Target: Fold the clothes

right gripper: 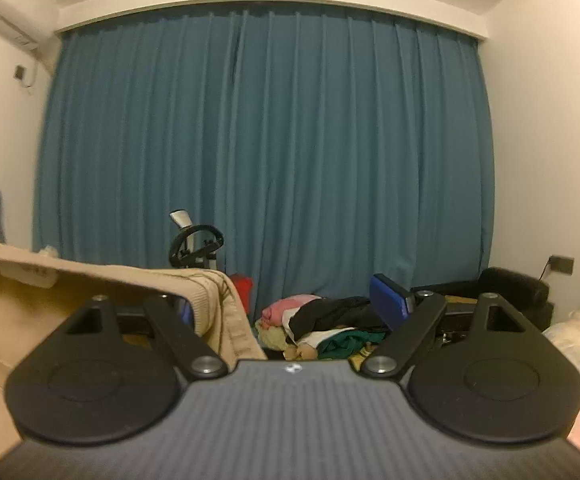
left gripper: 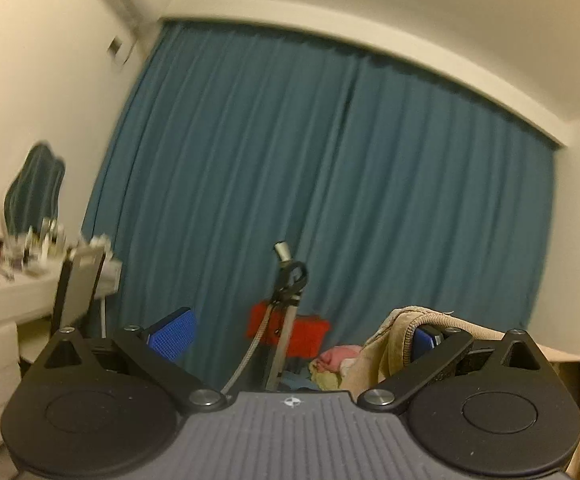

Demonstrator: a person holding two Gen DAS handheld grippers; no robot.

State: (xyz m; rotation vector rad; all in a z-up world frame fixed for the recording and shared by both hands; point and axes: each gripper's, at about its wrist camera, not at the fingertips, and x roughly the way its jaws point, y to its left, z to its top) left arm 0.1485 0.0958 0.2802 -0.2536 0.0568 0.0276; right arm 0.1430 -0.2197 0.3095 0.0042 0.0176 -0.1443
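The left gripper (left gripper: 299,338) stands with its jaws spread wide, and the beige garment (left gripper: 393,344) is draped over its right finger, the ribbed hem hooked around the blue pad there, while the other blue pad (left gripper: 174,336) is bare. The right gripper (right gripper: 290,308) is likewise wide apart: the same beige garment (right gripper: 102,280) hangs over its left finger and hides most of that pad, and its right blue pad (right gripper: 387,302) is free. Neither gripper pinches the cloth; it only lies over one finger of each, stretched between them and raised level with the cameras. Beyond the right gripper, low in its view, lies a heap of clothes (right gripper: 321,320), pink, black, green and yellowish pieces tumbled together. Part of that heap, a pink piece (left gripper: 339,356), shows past the left gripper too. Behind it stands an exercise bike (right gripper: 196,246) with a red item (left gripper: 290,330) near its frame. A blue curtain (right gripper: 266,152) fills the far wall. At the left of the left wrist view a white surface (left gripper: 18,300) carries blurred small items below a wavy mirror (left gripper: 34,188), and an air conditioner (right gripper: 6,4) hangs high in the corner.
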